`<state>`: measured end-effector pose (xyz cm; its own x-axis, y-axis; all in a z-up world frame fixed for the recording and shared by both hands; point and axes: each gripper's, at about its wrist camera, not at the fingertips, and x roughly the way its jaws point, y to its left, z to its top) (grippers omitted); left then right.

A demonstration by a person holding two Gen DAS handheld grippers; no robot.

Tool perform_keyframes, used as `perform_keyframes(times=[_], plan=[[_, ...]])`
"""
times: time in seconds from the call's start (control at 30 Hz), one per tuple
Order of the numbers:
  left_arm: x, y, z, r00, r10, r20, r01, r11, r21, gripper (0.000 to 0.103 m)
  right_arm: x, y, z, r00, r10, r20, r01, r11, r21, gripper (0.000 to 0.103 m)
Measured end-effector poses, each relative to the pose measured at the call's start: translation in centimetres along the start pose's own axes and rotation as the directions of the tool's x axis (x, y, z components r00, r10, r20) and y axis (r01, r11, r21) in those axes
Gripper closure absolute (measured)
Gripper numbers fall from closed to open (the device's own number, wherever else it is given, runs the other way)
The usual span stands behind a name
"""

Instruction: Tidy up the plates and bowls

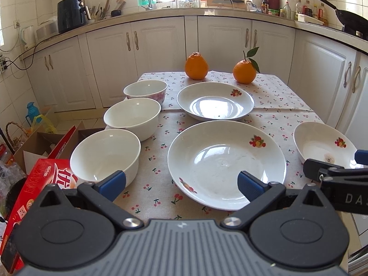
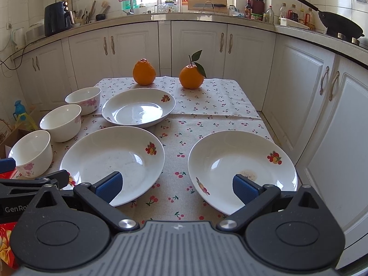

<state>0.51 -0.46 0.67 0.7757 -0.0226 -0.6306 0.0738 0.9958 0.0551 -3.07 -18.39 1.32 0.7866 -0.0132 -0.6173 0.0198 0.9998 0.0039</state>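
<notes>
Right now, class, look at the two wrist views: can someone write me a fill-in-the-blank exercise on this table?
1. The number of bowls in a row along the table's left edge is ____.
2. The number of plates on the cloth is ____.
3. At the far end stand two ____.
4. The jaws of both the left gripper and the right gripper are ____.

Missing words: three; three; oranges; open

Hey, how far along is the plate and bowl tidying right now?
Nothing looks done: three bowls sit apart along the table's left edge, and three plates lie separately, unstacked. Nothing is in hand: the left gripper and right gripper are open and empty. All the stacking remains.
</notes>
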Motion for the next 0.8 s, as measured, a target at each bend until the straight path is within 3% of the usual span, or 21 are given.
perform_keyframes(times=[0.3,0.43,0.6,0.67,0.8], plan=[[0.7,-1.2,2.1,0.999,-0.029,0.028,0.028,0.999,0.037,0.001,0.3,-2.2,0.9,0.998,0.048,0.042,-0.049,0.998,0.025,0.000],[1.2,-1.4,3.3,0.996,-0.083,0.029,0.082,0.996,0.033,0.001,0.4,-3.7,1.4,0.996,0.064,0.059,-0.066,0.997,0.038,0.000],[2.0,-2.7,4.7,0.989,-0.142,0.034,0.139,0.986,0.097,0.001,-0.4,-6.2,2.1,0.989,0.073,0.129,-0.074,0.997,0.009,0.000],[2.2,-3.6,5.2,0.988,-0.140,0.063,0.130,0.981,0.143,0.001,-0.7,-7.3,2.1,0.986,0.074,0.151,-0.074,0.997,-0.005,0.000],[2.4,-5.1,5.8,0.972,-0.208,0.110,0.180,0.959,0.221,0.001,-0.4,-9.7,1.4,0.990,0.047,0.137,-0.044,0.999,-0.022,0.000]])
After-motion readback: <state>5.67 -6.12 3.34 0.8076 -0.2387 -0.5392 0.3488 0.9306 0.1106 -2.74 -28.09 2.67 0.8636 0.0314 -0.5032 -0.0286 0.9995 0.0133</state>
